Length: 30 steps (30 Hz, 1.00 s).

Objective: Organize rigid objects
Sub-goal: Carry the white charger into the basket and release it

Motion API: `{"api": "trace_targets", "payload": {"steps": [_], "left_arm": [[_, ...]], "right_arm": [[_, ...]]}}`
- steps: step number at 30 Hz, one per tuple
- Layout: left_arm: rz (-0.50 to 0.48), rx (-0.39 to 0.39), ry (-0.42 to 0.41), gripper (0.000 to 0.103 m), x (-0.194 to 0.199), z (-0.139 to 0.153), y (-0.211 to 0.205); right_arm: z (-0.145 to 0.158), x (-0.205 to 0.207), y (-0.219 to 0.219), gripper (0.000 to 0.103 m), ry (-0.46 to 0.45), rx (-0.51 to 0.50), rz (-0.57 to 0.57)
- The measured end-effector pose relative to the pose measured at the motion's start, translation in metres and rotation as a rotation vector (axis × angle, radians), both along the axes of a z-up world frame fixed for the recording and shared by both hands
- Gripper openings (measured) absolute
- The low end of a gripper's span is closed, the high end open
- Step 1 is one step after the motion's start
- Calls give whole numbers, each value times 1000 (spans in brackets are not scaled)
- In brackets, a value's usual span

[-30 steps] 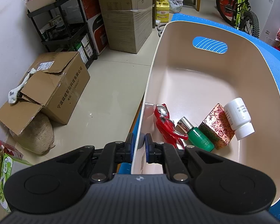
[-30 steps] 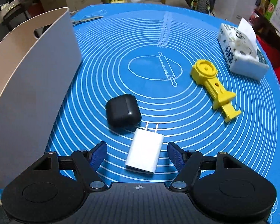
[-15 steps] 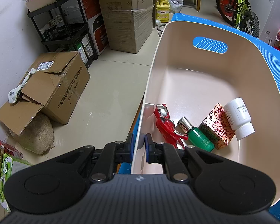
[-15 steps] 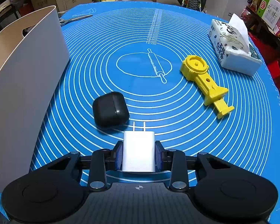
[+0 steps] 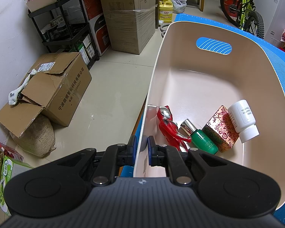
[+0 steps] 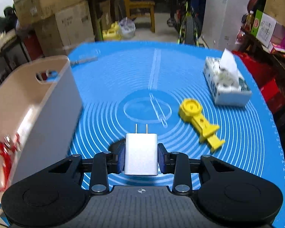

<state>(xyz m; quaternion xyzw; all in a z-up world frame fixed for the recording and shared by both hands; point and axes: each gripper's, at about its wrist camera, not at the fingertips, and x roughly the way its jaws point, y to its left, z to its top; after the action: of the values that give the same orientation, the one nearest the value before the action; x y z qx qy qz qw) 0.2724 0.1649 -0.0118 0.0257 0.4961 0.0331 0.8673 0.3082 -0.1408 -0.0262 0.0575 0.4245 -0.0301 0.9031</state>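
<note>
The white wall charger (image 6: 141, 154) is a small rounded block, its two metal prongs pointing away from the camera, lifted clear of the blue mat. The yellow plastic tool (image 6: 200, 121) lies flat on the mat to its right. The cream storage bin (image 5: 209, 87) stands at the mat's left edge; in its near end lie a red toy figure (image 5: 168, 126), a green bottle with a silver cap (image 5: 199, 138), a red patterned box (image 5: 221, 129) and a white pill bottle (image 5: 244, 121), close together.

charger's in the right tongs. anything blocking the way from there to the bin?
Only the bin's own wall. The right tongs hold the white charger above the blue mat, and the beige bin stands to their left. Its near wall has to be cleared; nothing else lies between.
</note>
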Motion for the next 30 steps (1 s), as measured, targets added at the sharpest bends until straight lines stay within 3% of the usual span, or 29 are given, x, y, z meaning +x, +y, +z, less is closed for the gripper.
{"api": "trace_targets", "payload": {"steps": [9, 16, 24, 30], "left_arm": [[0, 0, 0, 14, 0, 0, 0], [2, 0, 1, 14, -1, 0, 0], [3, -3, 1, 14, -2, 0, -1], [2, -7, 2, 14, -1, 1, 0]], "right_arm": [[34, 5, 36, 42, -149, 39, 52], [56, 10, 78, 42, -222, 63, 176], [56, 19, 126, 42, -216, 53, 304], [42, 25, 160, 42, -153, 20, 382]]}}
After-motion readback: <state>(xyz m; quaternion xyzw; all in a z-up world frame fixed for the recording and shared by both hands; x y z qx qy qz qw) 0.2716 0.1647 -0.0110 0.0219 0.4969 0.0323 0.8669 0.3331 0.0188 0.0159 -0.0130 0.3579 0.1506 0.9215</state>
